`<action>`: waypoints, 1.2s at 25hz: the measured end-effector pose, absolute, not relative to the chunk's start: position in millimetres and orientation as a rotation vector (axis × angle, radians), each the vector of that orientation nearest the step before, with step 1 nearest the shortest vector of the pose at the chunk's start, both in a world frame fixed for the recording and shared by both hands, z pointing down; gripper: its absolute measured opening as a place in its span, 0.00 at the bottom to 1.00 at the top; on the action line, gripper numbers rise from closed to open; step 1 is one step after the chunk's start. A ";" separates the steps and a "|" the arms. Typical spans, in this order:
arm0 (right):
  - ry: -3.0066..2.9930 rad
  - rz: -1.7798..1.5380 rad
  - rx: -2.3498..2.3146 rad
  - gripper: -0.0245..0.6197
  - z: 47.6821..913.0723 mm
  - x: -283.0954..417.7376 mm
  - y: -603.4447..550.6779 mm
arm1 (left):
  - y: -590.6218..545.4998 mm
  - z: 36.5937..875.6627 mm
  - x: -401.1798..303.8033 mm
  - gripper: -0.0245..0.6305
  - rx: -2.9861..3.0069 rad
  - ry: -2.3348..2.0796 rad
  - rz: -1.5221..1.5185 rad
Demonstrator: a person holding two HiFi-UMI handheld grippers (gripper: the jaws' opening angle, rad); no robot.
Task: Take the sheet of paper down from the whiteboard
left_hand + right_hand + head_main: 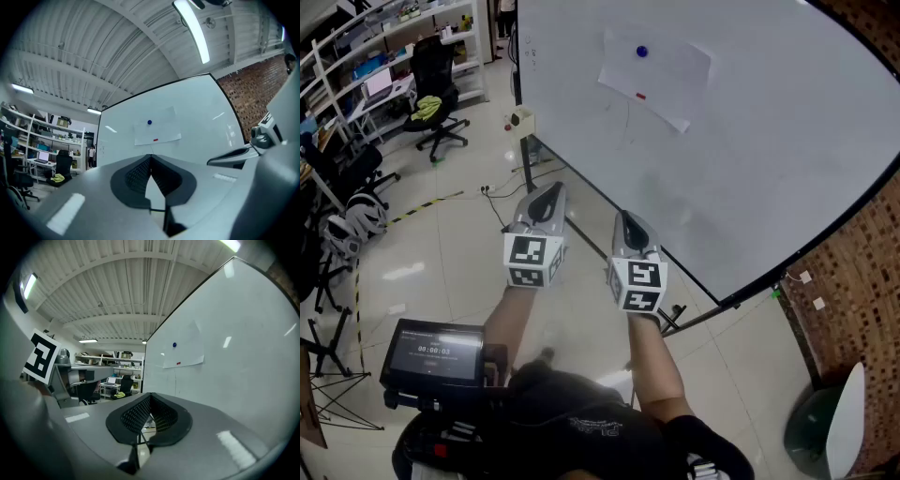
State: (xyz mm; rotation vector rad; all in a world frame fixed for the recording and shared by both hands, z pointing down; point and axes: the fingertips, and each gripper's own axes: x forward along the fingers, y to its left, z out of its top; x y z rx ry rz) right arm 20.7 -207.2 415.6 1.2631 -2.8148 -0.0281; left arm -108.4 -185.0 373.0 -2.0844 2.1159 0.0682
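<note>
Two grippers are held out in front of the person, side by side and apart from each other. The left gripper (553, 190) has its jaws pressed together with nothing between them. The right gripper (624, 217) is closed the same way and holds nothing too. Both point toward the whiteboard (769, 159), I think because that is where the job is.

The sheet of paper (656, 73) is up on the whiteboard, high and well away from both grippers. A blue magnet (641, 52) sits near its top edge, and that looks like what keeps the paper from sliding down. A small red bit (640, 96) shows lower on the sheet; I cannot tell what it is.

Nothing is touching the paper, so the task looks like it is only starting. I think the jaws will have to open before they can pinch the paper or the magnet. Pulling the paper while the magnet is on it could tear it.
</note>
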 end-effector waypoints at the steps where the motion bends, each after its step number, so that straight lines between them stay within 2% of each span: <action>1: -2.818 -0.033 1.282 0.06 416.2 24.0 -201.9 | -181.7 373.5 -104.6 0.04 -2.094 2.106 0.072; 6: -2.790 -0.059 1.338 0.06 416.2 21.5 -219.6 | -210.3 366.4 -103.1 0.04 -2.131 2.045 0.100; 11: -2.784 -0.118 1.426 0.06 368.0 3.0 -295.7 | -293.5 316.0 -114.5 0.04 -2.197 1.917 0.195; 20: -2.704 -0.231 1.649 0.06 314.8 -1.9 -355.9 | -380.0 253.0 -112.9 0.04 -2.264 1.681 0.279; 30: -2.647 -0.265 1.861 0.07 271.7 36.7 -405.7 | -457.4 225.2 -85.0 0.04 -2.319 1.526 0.282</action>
